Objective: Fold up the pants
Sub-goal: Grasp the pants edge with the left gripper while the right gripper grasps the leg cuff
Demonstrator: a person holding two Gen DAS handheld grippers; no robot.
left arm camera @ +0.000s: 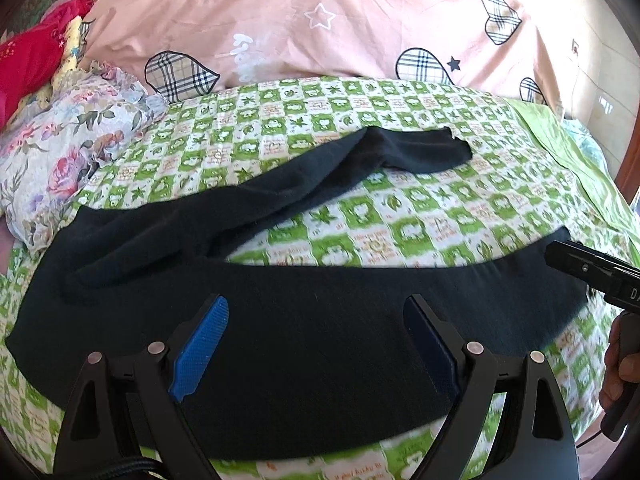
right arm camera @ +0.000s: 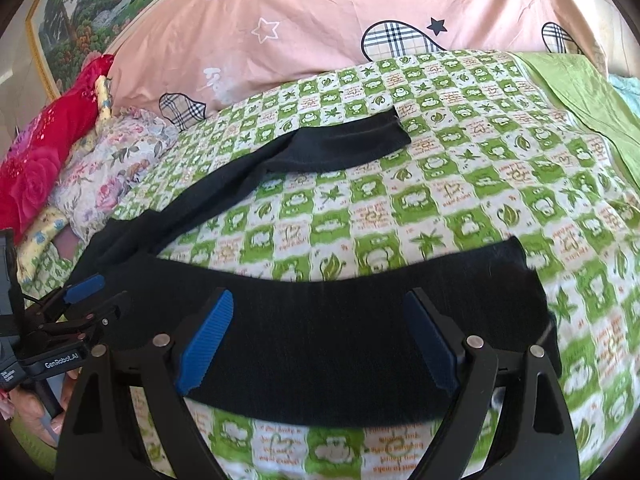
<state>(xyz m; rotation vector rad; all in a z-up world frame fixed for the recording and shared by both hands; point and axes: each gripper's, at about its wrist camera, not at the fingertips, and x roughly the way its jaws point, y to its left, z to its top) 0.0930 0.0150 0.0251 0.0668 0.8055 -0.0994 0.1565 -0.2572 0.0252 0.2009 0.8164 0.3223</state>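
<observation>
Pants: black pants [left arm camera: 304, 344] were laid flat on the bed, spread in a V, one leg stretched across the near side and the other angled away toward the pink quilt.
Near leg: its cuff end [right arm camera: 516, 280] was seen at the right of the right wrist view, lying on the sheet.
Far leg: its cuff [left arm camera: 424, 150] was turned over slightly and rested on the checked sheet, well apart from the near leg.
Bed: a green-and-white checked sheet [left arm camera: 400, 208] was spread over it.
Left claw: the left claw [left arm camera: 316, 348] was held wide open above the waist part of the pants, with nothing between its blue pads.
Right claw: the right claw [right arm camera: 320, 340] was held wide open over the near leg, gripping nothing.
Surroundings: a pink quilt [left arm camera: 320, 20] with plaid hearts was piled at the far side, and a floral pillow [left arm camera: 72, 144] and red fabric [left arm camera: 28, 60] were seen at the left.
</observation>
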